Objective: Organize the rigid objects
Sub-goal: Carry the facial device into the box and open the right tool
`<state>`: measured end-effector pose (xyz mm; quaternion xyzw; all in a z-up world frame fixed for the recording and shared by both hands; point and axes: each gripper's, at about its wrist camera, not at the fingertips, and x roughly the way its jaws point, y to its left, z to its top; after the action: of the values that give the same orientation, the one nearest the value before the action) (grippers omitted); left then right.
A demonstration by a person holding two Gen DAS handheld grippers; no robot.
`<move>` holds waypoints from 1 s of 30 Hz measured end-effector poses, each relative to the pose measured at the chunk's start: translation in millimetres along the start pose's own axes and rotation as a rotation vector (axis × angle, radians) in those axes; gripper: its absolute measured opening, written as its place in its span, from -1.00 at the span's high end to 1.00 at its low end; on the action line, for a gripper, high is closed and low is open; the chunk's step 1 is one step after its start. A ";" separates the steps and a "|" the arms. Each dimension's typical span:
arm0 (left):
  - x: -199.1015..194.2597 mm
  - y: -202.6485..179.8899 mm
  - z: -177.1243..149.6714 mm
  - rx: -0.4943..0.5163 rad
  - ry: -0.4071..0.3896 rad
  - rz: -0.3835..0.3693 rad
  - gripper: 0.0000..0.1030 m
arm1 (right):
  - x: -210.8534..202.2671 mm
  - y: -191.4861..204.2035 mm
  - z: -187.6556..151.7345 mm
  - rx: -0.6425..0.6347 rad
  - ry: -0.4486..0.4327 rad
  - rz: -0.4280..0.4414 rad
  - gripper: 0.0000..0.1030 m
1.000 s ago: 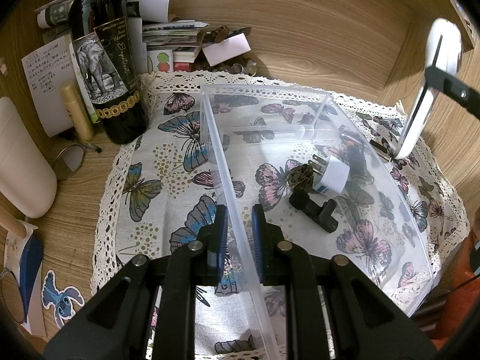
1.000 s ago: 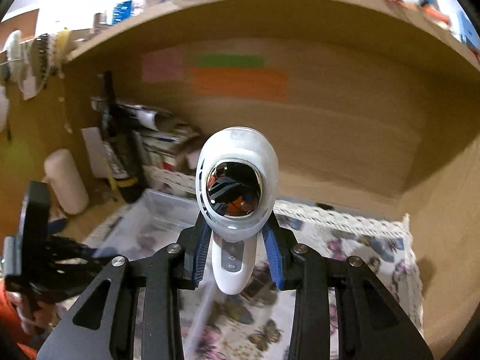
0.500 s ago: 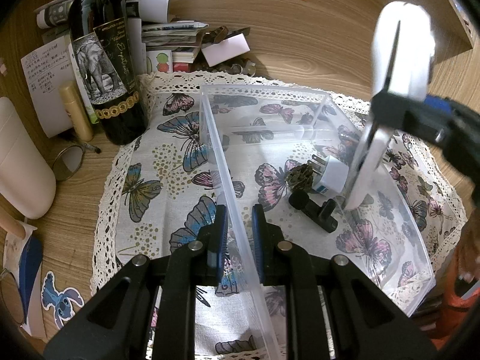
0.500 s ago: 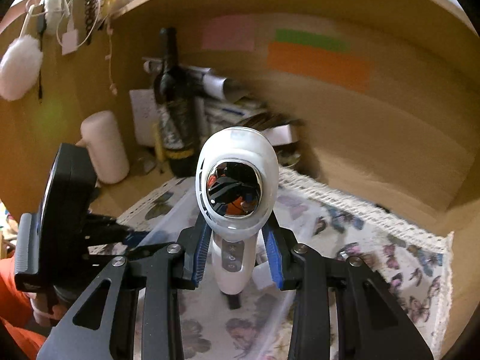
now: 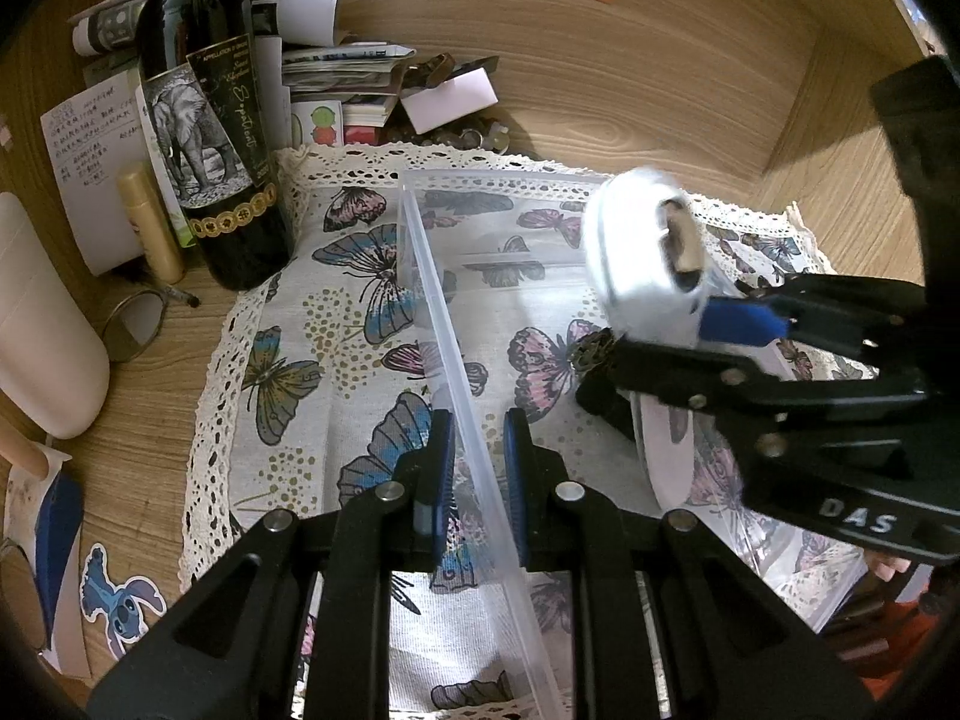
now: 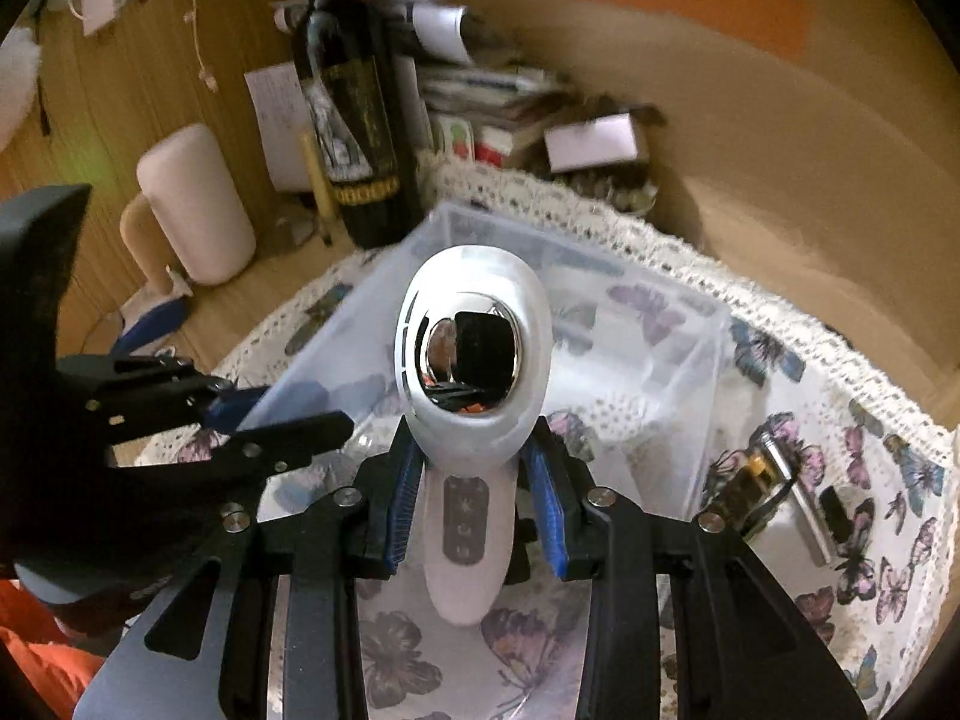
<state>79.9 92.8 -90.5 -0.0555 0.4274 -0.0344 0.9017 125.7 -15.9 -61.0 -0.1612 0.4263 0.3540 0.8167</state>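
A clear plastic bin (image 5: pixel 456 324) stands on a butterfly-print cloth (image 5: pixel 300 360). My left gripper (image 5: pixel 477 468) is shut on the bin's left wall. My right gripper (image 6: pixel 474 492) is shut on a white handheld device with a chrome oval head (image 6: pixel 471 360), held inside the bin just above its floor; the device also shows in the left wrist view (image 5: pixel 645 276), blurred. A small black part (image 5: pixel 600 396) and a dark ornament (image 5: pixel 591 351) lie in the bin beneath it. The bin also shows in the right wrist view (image 6: pixel 630 324).
A dark wine bottle (image 5: pixel 210 138), a cream tube (image 5: pixel 150 222), papers and boxes (image 5: pixel 354 78) stand at the back left. A pale cylinder (image 5: pixel 42 330) is at the left. A lighter and a black item (image 6: pixel 774 480) lie on the cloth right of the bin. Wooden walls enclose the shelf.
My right gripper has carried the white device left and down, from beside the bin's right wall into the bin over the small items. My left gripper has stayed on the wall.
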 end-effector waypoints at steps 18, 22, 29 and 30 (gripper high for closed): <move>-0.8 1.4 -1.1 0.003 -0.003 -0.001 0.68 | -12.2 -4.0 1.9 -0.004 -0.038 -0.029 0.20; -0.9 1.6 -1.4 0.004 -0.007 -0.004 0.68 | -33.9 -13.9 3.1 0.014 -0.104 -0.077 0.16; -1.0 1.7 -1.5 0.004 -0.008 -0.005 0.68 | -78.8 -59.2 0.6 0.116 -0.221 -0.217 0.00; -1.0 1.7 -1.5 0.005 -0.008 -0.005 0.68 | -80.6 -65.8 -0.3 0.131 -0.225 -0.240 -0.02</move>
<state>78.2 94.5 -90.9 -0.0546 0.4237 -0.0373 0.9034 141.6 -97.4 1.6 -0.1165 0.3321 0.2412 0.9044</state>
